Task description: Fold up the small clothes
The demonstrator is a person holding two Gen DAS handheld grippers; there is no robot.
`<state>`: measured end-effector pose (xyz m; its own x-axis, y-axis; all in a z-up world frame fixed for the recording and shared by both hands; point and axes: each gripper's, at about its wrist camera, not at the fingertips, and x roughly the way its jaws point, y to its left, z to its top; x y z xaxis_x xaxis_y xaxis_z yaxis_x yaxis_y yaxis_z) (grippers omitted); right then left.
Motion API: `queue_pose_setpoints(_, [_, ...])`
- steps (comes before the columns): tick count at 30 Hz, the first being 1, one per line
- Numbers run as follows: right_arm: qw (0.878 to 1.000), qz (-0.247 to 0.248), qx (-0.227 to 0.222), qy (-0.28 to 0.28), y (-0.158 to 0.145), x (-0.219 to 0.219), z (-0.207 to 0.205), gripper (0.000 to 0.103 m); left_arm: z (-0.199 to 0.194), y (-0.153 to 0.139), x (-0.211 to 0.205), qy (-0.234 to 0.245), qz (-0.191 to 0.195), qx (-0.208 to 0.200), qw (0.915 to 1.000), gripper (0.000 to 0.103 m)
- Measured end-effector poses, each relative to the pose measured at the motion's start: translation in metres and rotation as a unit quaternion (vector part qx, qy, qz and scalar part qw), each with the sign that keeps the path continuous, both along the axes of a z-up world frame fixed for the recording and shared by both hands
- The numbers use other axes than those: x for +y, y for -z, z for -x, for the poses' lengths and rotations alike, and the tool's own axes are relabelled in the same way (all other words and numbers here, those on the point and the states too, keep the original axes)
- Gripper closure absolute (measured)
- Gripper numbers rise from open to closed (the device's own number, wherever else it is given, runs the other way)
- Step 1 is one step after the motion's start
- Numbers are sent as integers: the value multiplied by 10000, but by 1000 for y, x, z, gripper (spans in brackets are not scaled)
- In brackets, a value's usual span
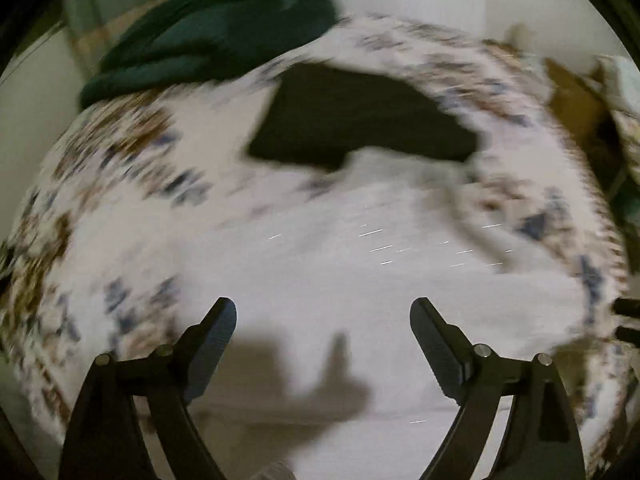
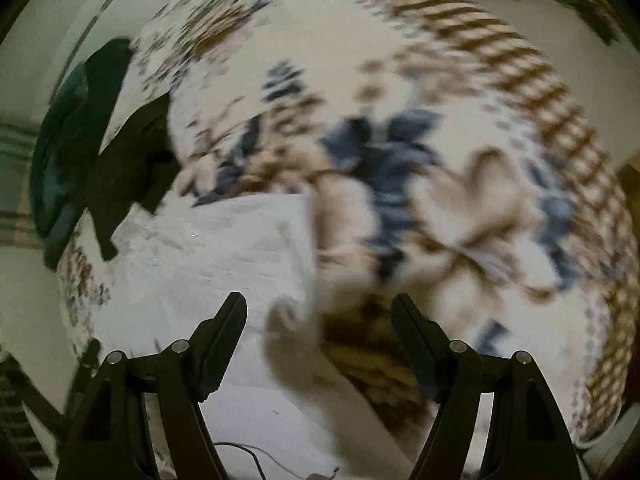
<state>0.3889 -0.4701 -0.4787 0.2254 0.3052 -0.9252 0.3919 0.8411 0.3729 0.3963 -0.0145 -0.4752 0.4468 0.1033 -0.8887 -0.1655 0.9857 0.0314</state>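
Hovering wide open and empty, left gripper (image 1: 323, 308) and right gripper (image 2: 319, 304) overlook white garment (image 1: 360, 248) edges.

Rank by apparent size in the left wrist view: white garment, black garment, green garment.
1. White garment, though it lies nearest the camera, which enlarges it.
2-3. Black garment and green garment look about alike; blur and distance prevent ranking them.
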Motion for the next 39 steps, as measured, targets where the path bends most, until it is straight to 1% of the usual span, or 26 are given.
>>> queue_pose_setpoints(3, [9997, 106, 147, -133, 13, 14, -22, 26, 8, 13, 34, -331, -86, 126, 9993, 14])
queue_pose_setpoints(5, [9997, 160, 149, -87, 21, 10, -37, 26, 14, 23, 55, -485, -89, 170, 9986, 14])
queue_pose_setpoints(7, [9996, 136, 261, -24, 36, 0, -53, 26, 17, 31, 64, -539, -87, 195, 9983, 14])
queue_pose_setpoints(9, [9972, -21, 744, 68, 71, -12, -72, 26, 20, 36, 68, -563, -88, 222, 9981, 14])
queue_pose_setpoints(11, [9929, -482, 1083, 131, 100, -16, -85, 30, 22, 40, 72, -560, -38, 221, 9982, 14])
queue_pose_setpoints(12, [9920, -559, 1127, 78, 107, -14, -89, 47, 22, 40, 72, -549, -36, 216, 9983, 14])
queue_pose_setpoints(13, [9927, -513, 1084, -88, 107, -9, -93, 90, 23, 40, 71, -507, -61, 203, 9985, 14])
queue_pose_setpoints(14, [9931, -524, 995, -329, 102, -1, -97, 96, 24, 40, 70, -464, -73, 202, 9987, 14])
queue_pose_setpoints(15, [9933, -550, 934, -413, 96, 3, -99, 96, 24, 42, 70, -427, -78, 211, 9988, 14])
queue_pose_setpoints(16, [9955, -294, 768, -471, 83, 8, -101, 97, 22, 44, 72, -396, -77, 230, 9989, 14])
queue_pose_setpoints(18, [9978, 131, 450, -466, 60, 9, -107, 98, 21, 46, 70, -327, -51, 282, 9991, 14])
queue_pose_setpoints(20, [9983, 454, 202, -307, 37, 4, -119, 98, 21, 46, 67, -266, -31, 282, 9992, 14])
queue_pose_setpoints(22, [9974, 670, 86, -239, 28, 1, -133, 98, 20, 46, 64, -204, -22, 260, 9995, 14])
queue_pose_setpoints(24, [9961, 852, 139, -185, 30, -4, -152, 98, 19, 46, 62, -181, -29, 237, 9996, 14])
queue_pose_setpoints(25, [9955, 892, 191, -245, 35, -1, -158, 98, 20, 47, 62, -187, -8, 247, 9995, 14])
queue_pose_setpoints(27, [9915, 1116, 444, -505, 53, 8, -163, 97, 21, 46, 63, -228, 56, 253, 9994, 14])
queue_pose_setpoints(28, [9916, 999, 617, -552, 62, 10, -165, 96, 23, 43, 63, -238, 109, 232, 9994, 14])
queue_pose_setpoints(29, [9920, 739, 858, -564, 72, 8, -162, 94, 26, 39, 63, -235, 143, 192, 9994, 14])
queue_pose_setpoints(30, [9927, 616, 905, -514, 71, 5, -157, 86, 29, 35, 62, -215, 153, 148, 9995, 14])
queue_pose_setpoints(31, [9935, 546, 893, -450, 67, 1, -150, 75, 34, 29, 60, -175, 153, 94, 9997, 14])
queue_pose_setpoints(32, [9946, 421, 854, -405, 59, -5, -139, 68, 39, 23, 56, -143, 138, 47, 9998, 14])
queue_pose_setpoints(33, [9953, 285, 849, -376, 51, -13, -125, 55, 48, 16, 51, -111, 114, -16, 9999, 14])
queue_pose_setpoints(34, [9958, 127, 839, -348, 41, -22, -110, 50, 53, 11, 46, -94, 97, -43, 9999, 14])
queue_pose_setpoints(36, [9954, -100, 868, -400, 30, -37, -84, 50, 68, 2, 34, -98, 53, -65, 9999, 14])
queue_pose_setpoints(38, [9945, -400, 857, -446, 16, -56, -55, 50, 90, -4, 13, -173, 109, 29, 9998, 14])
queue_pose_setpoints(39, [9939, -527, 853, -454, 13, -64, -45, 47, 101, -6, 2, -237, 142, 68, 9996, 14])
